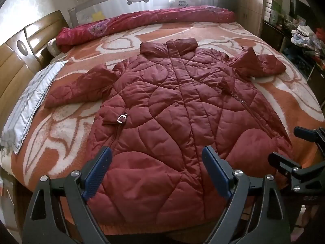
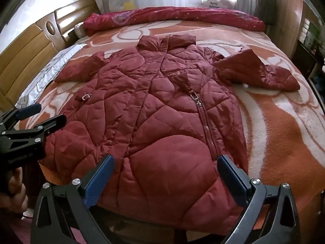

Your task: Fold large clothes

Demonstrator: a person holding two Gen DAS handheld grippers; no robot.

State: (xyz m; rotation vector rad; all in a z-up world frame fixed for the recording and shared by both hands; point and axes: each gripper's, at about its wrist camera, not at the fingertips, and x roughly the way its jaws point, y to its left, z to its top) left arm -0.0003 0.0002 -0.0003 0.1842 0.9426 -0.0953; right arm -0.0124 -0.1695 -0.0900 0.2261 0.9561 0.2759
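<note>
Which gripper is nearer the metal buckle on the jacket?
Left. The left gripper hangs over the hem just below the buckle; the right gripper is further along the hem, by the zip.

I see a dark red coat [image 1: 172, 109] quilted in curving stitched lines, with a silver buckle [image 1: 121, 119], lying on a blanket [image 1: 284, 93] patterned in orange and cream swirls. Behind it a crimson quilt [image 1: 146, 20] carries purple flowers and pale dots, and a grey-white sheet [image 1: 30, 101] edges the blanket. My grippers' frames are black, the pads [image 1: 97, 174] blue and dotted; the headboard [image 1: 18, 61] is honey-coloured wood.
</note>
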